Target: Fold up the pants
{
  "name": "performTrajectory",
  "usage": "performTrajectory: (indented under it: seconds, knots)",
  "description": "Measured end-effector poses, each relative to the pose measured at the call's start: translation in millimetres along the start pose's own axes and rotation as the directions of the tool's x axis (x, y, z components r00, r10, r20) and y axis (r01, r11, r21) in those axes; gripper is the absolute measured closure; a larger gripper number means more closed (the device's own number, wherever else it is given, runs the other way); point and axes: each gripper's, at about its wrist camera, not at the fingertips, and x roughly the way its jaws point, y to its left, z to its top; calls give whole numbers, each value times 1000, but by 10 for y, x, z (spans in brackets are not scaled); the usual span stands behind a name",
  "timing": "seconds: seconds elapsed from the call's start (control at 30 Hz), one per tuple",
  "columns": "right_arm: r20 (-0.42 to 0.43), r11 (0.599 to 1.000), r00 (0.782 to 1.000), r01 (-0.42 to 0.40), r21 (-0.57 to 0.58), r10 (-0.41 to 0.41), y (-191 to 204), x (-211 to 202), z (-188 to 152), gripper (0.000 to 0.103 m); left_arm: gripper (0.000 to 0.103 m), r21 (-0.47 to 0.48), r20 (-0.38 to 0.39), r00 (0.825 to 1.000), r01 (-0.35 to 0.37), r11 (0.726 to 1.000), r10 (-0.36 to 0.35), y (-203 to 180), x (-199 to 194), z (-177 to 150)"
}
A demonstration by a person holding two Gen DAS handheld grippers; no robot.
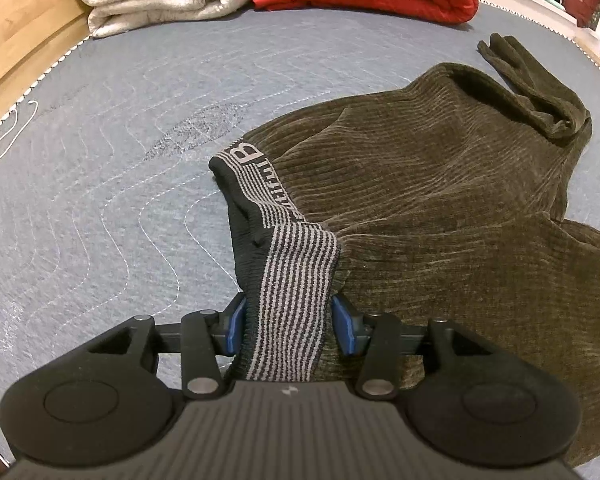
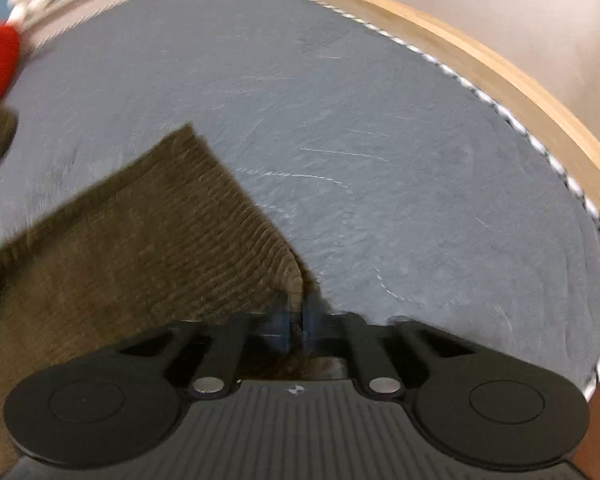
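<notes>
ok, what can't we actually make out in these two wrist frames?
- Left wrist view: the waistband lettering, curled under a fold beyond a "B".
- Left wrist view: whether the left claw pads press the waistband; they sit at its edges.
- Left wrist view: the pants lower right, cut off by the frame edge.
- Right wrist view: blurred; which part of the pants the right claw pinches.

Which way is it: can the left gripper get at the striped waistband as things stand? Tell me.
Probably yes. The striped waistband already lies between the open left gripper, its blue pads flanking it, nothing in between.
</notes>
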Motion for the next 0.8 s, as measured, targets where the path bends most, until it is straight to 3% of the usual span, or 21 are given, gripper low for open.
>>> performTrajectory:
  seconds: [0.13, 0.23, 0.33, 0.4, 0.47, 0.57, 0.63, 0.7, 0.8]
  knots:
    - [24, 990, 990, 140, 29, -141, -68, -294, -13, 99, 52, -6, 1, 1000, 3, 1000, -3, 17, -9, -1]
    - [-9, 985, 985, 172, 12, -172, -90, -280, -54, 98, 50, 4, 3, 1000, 1, 1000, -1, 12, -14, -13]
    - [-35, 975, 976, 218, 48, -216, -151, -231, -82, 98, 35, 3, 24, 999, -28, 1000, 28, 32, -50, -17]
    - [52, 961, 961, 268, 67, -271, -145, -374, -14, 86, 30, 1, 66, 996, -59, 998, 59, 43, -122, -1]
    - [179, 973, 958, 214, 82, -226, -78, -558, 50, 60, 30, -5, 124, 988, -86, 996, 86, 18, -223, 30]
    - [288, 997, 955, 75, -20, -66, 134, -579, 81, 57, 30, 7, 215, 976, -48, 999, 45, -120, -384, 75]
    - [270, 996, 963, 4, -87, 20, 270, -417, 92, 55, 30, 21, 244, 970, 0, 1000, -5, -240, -453, 87]
    - [248, 993, 967, -28, -117, 56, 349, -223, 126, 52, 30, 51, 257, 965, 44, 998, -56, -386, -509, 90]
    - [240, 987, 966, -63, -145, 97, 498, -17, 176, 45, 30, 101, 267, 960, 56, 993, -81, -599, -537, 78]
